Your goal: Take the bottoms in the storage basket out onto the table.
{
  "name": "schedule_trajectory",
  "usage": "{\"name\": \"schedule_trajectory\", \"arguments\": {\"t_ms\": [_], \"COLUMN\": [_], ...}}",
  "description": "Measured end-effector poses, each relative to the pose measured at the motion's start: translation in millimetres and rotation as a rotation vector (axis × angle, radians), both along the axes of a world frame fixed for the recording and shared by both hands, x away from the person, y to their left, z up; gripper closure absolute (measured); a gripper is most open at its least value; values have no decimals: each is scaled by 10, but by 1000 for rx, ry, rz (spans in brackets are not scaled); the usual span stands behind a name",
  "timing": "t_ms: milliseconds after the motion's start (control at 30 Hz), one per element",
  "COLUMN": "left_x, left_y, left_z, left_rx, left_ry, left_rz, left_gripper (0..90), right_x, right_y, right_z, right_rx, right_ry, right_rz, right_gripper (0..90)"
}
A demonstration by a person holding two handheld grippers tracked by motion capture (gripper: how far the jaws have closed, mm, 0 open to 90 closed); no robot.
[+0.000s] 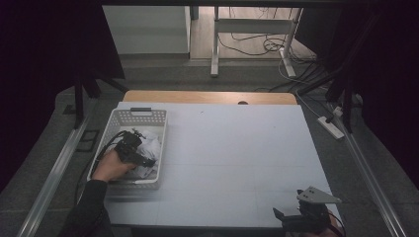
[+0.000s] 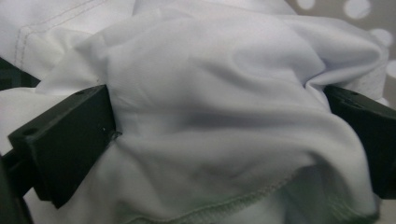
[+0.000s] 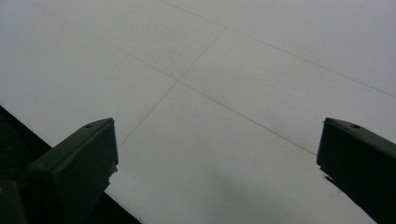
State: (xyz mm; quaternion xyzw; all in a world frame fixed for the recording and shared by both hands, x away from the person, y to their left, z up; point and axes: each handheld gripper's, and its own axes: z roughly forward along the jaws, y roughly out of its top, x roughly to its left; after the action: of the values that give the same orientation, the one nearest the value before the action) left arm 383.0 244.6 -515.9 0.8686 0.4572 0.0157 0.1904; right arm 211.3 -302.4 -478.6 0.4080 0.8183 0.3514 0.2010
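White cloth [image 2: 224,116] is being straddled in the basket [image 1: 148,116] by the wide left claw [image 1: 141,159] (closing judged next); the right claw [image 1: 291,217] is being held wide over the counter [image 1: 237,148].

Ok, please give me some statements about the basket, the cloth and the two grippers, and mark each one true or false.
1. The left gripper is down in the white basket. True.
2. The white cloth lies spread flat in the middle of the table. False: it is bunched up inside the basket.
3. The jaws of the left gripper stand apart, with a bulge of cloth between them. True.
4. The right gripper holds a corner of the cloth. False: its jaws are wide apart over bare table, with nothing between them.
5. The basket stands on the left part of the table. True.
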Motion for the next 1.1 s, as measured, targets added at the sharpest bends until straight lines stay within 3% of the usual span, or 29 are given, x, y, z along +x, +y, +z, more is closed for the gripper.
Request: {"name": "schedule_trajectory", "arguments": {"t_ms": [100,333,533,667,733,933,1100], "left_x": [9,6,-26,-51,-55,-49,-51], "left_y": [-69,-112,-80,-93,-98,-84,-94], "left_z": [-19,-26,35,68,77,89,90], "left_rx": [41,76,98,109,109,85,79], "left_ry": [-12,-15,-30,-38,-35,-16,-33], "left_rz": [10,23,21,-16,-22,9,27], "left_gripper": [0,3,225,372,491,571,588], "right_x": [1,-2,-6,-7,-8,-10,-12], "right_y": [3,12,17,19,19,20,20], "right_z": [-3,-3,-3,-4,-3,-2,-1], "right_rx": [-3,-13,-18,-18,-20,-21,-20], "right_ry": [0,-3,-4,-5,-6,-8,-9], "right_rz": [3,8,11,12,13,15,17], "right_gripper": [0,0,0,0,0,0,0]}}
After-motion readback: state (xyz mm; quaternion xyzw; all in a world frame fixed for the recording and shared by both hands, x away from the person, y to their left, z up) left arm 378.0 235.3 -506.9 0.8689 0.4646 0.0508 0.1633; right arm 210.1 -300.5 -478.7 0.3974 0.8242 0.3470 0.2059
